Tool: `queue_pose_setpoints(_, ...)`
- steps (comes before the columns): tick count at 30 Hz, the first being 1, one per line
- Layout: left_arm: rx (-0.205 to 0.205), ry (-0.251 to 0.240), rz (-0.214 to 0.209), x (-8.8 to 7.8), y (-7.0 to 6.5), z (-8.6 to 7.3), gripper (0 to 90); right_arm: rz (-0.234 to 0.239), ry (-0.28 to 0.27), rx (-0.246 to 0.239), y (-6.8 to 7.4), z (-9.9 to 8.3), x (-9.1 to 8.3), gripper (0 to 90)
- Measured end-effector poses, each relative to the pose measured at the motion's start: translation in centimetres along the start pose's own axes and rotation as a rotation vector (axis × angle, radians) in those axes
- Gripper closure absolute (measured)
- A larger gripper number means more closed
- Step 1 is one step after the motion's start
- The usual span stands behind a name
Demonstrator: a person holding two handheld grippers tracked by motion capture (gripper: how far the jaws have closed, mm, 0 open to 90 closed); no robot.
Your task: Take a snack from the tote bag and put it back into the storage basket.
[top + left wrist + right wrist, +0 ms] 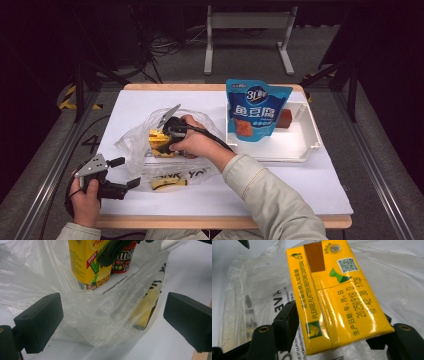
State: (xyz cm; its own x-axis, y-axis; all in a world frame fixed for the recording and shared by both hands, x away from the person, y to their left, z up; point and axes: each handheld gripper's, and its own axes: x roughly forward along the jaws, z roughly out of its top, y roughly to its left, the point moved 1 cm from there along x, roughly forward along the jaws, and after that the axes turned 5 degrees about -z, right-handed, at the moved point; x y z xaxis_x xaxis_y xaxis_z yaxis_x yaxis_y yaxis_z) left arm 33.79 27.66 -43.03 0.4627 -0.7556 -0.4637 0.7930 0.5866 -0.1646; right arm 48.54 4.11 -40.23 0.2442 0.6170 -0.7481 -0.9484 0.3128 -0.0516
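at table centre, inside a clear bag [145, 145]: yellow carton [159, 142], standing, set between the jaws of the right gripper [167, 136], whose pads sit at its two sides; whether they press on it cannot be told. at seven o'clock of the bag: left gripper [125, 172], jaws spread wide, grasping nothing. at two o'clock: blue pouch [255, 111] in a white tray [310, 135].

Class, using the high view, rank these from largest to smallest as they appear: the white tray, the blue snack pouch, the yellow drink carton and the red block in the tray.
1. White tray
2. Blue snack pouch
3. Yellow drink carton and red block: both partly hidden, so unranked.
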Motion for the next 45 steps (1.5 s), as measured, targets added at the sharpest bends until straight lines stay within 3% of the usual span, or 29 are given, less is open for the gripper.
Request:
queue_pose_setpoints(4,0.0,0.002,0.0,0.0,0.0,0.0,3.3,-0.016,0.009,-0.03,0.0,0.0,0.0,46.0)
queue_pose_setpoints(7,0.004,0.006,0.001,0.0,0.1,0.0,3.3,-0.003,0.015,-0.048,-0.1,0.1,-0.2,51.7)
queue_pose_setpoints(12,0.004,0.002,0.001,0.0,0.1,0.0,3.3,-0.015,0.006,-0.068,0.1,0.2,-0.3,52.1)
queue_pose_setpoints(15,0.004,0.001,0.001,0.0,0.1,0.0,3.3,-0.017,-0.041,-0.065,0.2,0.7,-0.8,52.3)
queue_pose_setpoints(45,0.001,0.0,0.005,0.0,0.1,0.0,3.3,-0.008,-0.239,-0.07,0.3,3.2,-7.3,52.9)
